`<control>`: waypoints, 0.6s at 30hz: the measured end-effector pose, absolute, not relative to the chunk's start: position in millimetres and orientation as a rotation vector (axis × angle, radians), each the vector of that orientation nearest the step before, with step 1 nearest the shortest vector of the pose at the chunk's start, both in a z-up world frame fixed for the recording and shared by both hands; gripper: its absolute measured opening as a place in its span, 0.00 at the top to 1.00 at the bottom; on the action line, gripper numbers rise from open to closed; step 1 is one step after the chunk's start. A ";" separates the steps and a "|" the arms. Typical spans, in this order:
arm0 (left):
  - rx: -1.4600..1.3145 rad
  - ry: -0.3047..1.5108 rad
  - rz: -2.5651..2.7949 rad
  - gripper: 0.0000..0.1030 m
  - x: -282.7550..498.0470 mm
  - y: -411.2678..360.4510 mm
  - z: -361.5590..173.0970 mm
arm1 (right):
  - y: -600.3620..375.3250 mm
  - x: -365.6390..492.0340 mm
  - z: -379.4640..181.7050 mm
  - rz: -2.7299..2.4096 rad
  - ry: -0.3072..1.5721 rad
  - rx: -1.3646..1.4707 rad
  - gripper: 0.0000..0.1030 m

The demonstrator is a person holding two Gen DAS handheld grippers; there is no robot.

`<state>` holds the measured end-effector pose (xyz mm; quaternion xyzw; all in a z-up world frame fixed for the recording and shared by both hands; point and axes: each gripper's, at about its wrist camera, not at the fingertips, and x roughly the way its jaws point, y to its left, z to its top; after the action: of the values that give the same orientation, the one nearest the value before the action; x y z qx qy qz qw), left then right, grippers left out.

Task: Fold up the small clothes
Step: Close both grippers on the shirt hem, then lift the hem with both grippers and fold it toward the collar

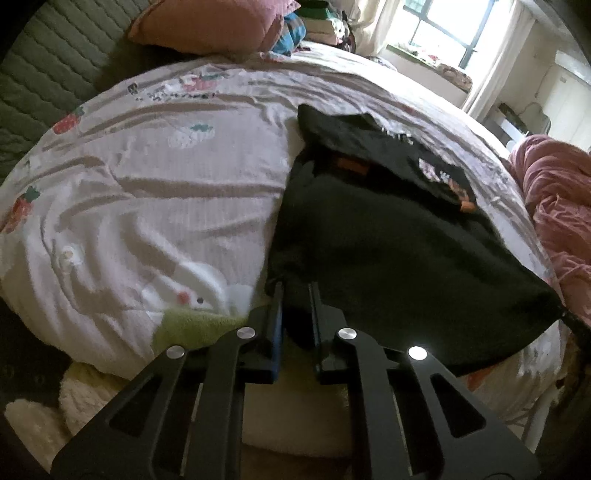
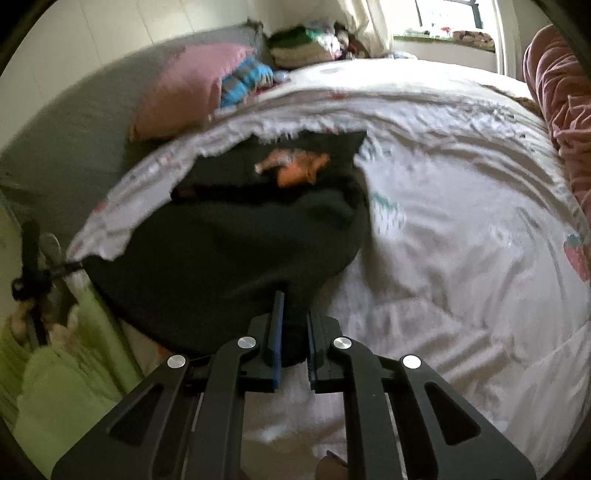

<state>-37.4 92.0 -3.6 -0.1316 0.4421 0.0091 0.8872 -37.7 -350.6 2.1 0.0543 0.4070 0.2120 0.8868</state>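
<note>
A black garment [image 1: 388,240] with an orange and white print lies on the bed, its near edge lifted off the cover. My left gripper [image 1: 296,291] is shut on the garment's near left corner, with cloth bunched between its fingers. My right gripper [image 2: 293,306] is shut on the garment's [image 2: 229,251] near right corner in the right wrist view. The far part of the garment with the print [image 2: 295,166] rests flat on the bed. The cloth hangs stretched between the two grippers.
The bed has a white cover [image 1: 147,177] printed with strawberries and rabbits. A pink pillow [image 1: 210,26] and a pile of clothes [image 2: 303,44] lie at the headboard. A pink quilt [image 1: 554,206] is bunched at the side. A green blanket [image 2: 55,369] hangs by the bed edge.
</note>
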 end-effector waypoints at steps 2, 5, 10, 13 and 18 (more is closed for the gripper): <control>-0.281 0.903 0.023 0.95 -37.2 94.2 2.8 | -356.2 -35.5 12.5 0.441 0.804 0.136 0.91; -0.293 0.883 0.029 0.95 -35.1 96.7 10.3 | -362.5 -30.9 21.7 0.438 0.763 0.171 0.91; -0.349 0.857 0.028 0.95 -23.0 105.4 25.0 | -369.5 -21.8 35.8 0.438 0.691 0.221 0.91; -0.338 0.839 0.035 0.95 -12.6 104.7 36.1 | -370.7 -15.7 42.6 0.433 0.657 0.226 0.91; -0.319 0.813 0.041 0.95 7.7 100.4 53.5 | -375.0 2.9 52.3 0.423 0.613 0.276 0.91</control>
<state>7.7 100.4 53.5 -0.1546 0.3937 0.0197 0.9059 2.9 -375.0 52.3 0.1345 0.2987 0.2059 0.9221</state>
